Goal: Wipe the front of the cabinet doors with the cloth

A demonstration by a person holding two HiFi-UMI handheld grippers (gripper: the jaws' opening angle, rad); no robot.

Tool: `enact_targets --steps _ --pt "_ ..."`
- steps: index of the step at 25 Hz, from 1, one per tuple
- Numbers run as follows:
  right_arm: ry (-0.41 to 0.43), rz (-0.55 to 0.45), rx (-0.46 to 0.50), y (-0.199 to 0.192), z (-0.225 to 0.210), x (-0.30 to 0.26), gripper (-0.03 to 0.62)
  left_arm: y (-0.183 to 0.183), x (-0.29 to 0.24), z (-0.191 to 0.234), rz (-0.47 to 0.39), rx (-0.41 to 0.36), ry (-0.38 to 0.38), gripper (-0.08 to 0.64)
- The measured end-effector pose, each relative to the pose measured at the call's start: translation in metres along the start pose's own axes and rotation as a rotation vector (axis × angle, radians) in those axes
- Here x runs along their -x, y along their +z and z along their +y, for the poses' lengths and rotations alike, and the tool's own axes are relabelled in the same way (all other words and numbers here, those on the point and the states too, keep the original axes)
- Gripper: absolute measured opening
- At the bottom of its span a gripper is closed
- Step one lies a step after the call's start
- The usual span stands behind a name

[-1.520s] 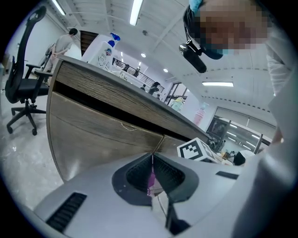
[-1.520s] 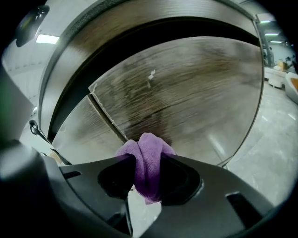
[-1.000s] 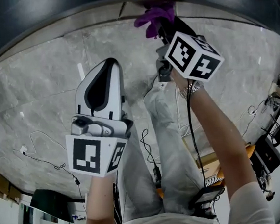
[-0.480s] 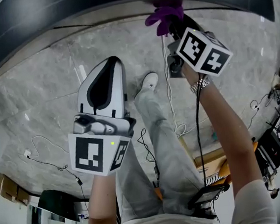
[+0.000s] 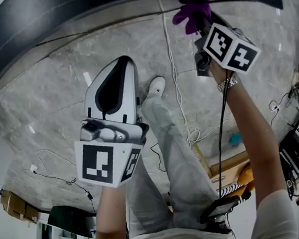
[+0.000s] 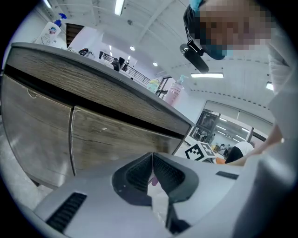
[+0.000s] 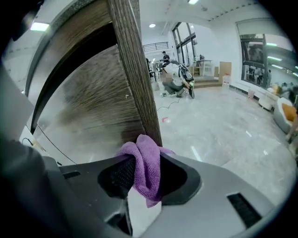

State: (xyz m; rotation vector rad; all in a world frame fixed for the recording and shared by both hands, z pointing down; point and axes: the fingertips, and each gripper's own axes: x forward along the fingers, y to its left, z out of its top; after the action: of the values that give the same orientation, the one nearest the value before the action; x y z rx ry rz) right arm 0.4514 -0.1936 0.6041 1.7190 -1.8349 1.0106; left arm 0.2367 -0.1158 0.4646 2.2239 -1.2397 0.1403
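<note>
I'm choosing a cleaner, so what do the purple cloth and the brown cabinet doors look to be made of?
The purple cloth looks like microfibre or terry: a fuzzy, napped surface that folds limply. The brown cabinet doors look like wood or wood-look laminate, matte, with streaky grain; which of the two cannot be told.

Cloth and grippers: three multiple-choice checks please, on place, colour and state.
1. Where is the cloth? A in a bucket; B between the right gripper's jaws; C on a chair.
2. What colour is it? A purple; B yellow; C white.
3. How do the left gripper's jaws stand? A wide apart; B clamped on a bottle; C together, nothing held.
Key: 1 B, pinched there in the right gripper view; 2 A, purple in that view; 3 C, the jaws meet in the left gripper view.
</note>
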Motion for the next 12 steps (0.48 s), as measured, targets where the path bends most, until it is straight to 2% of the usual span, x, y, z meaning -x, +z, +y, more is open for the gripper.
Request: enact_targets --steps 3,5,12 --pt "-0.042 -0.047 -0.063 0.000 0.005 0.009 0.138 0.000 0.010 0.003 -0.001 0.007 -0.007 0.017" --pt "-0.037 -0.057 -0.118 -0.008 0.022 0.014 0.138 0.001 0.022 0.011 0.001 0.012 -0.009 0.017" --pt "0.035 0.053 -0.145 -0.069 0.128 0.000 0.138 0.001 0.066 0.063 0.037 -0.016 -0.029 0.017"
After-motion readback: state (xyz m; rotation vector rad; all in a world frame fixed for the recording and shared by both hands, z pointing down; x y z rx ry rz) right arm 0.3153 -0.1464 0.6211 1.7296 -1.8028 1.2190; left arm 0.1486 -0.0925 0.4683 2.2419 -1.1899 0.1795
